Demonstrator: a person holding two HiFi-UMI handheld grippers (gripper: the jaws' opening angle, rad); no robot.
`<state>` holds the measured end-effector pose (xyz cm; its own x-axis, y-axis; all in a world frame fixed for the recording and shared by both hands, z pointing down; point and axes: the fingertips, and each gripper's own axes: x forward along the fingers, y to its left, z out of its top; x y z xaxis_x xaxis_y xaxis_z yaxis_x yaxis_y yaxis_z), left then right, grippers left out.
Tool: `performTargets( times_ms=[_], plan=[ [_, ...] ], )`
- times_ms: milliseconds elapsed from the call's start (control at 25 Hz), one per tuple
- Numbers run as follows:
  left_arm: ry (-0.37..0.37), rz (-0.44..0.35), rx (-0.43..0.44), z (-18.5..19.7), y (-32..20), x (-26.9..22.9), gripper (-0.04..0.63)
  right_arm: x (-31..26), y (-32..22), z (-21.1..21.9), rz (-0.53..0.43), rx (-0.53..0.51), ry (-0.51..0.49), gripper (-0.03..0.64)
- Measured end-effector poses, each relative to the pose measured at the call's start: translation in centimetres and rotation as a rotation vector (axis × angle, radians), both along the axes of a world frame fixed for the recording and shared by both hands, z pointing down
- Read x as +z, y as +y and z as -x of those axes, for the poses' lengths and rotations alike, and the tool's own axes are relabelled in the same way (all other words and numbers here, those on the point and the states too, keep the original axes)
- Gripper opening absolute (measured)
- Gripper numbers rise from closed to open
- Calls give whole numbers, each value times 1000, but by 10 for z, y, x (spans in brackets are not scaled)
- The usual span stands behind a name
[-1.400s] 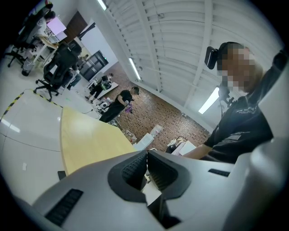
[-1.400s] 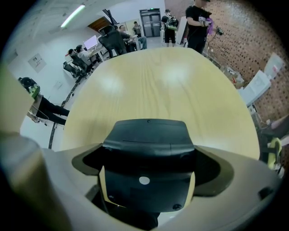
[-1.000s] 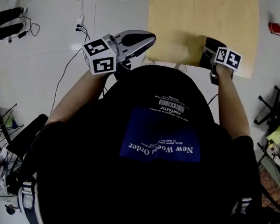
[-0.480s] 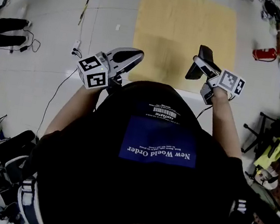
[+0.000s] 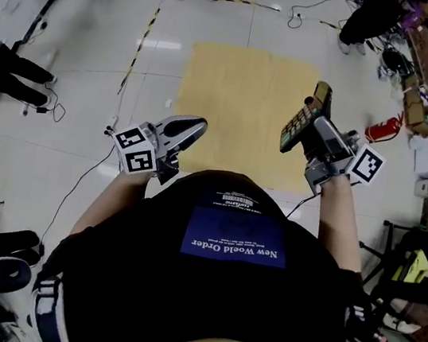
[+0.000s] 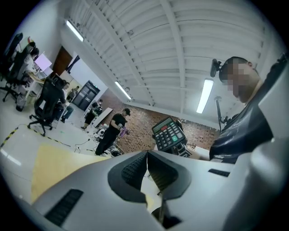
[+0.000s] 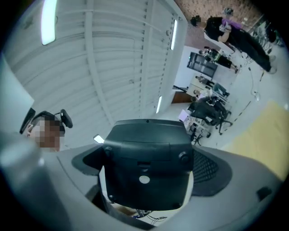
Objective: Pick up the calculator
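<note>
We hold one calculator above the tan worktop, pinched in our right claw. The right gripper view shows only its black back; the left gripper view shows its keys. Our left claw is pressed together, empty, near the worktop's near-left corner.

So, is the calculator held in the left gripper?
No, the left gripper is shut on nothing, while the calculator sits clamped between the jaws of the right gripper.
</note>
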<state>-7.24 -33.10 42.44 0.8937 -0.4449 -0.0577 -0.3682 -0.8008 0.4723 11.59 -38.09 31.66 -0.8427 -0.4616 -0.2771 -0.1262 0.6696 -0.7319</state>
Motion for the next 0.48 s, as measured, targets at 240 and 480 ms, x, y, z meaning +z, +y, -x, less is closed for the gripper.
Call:
performTargets(
  times_ms=[240, 480],
  plan=[
    [21, -55, 13, 4, 12, -22, 6, -50, 15, -16, -101, 16, -125, 569],
    [8, -70, 28, 1, 13, -18, 6, -65, 22, -46, -136, 62, -246, 569]
  ],
)
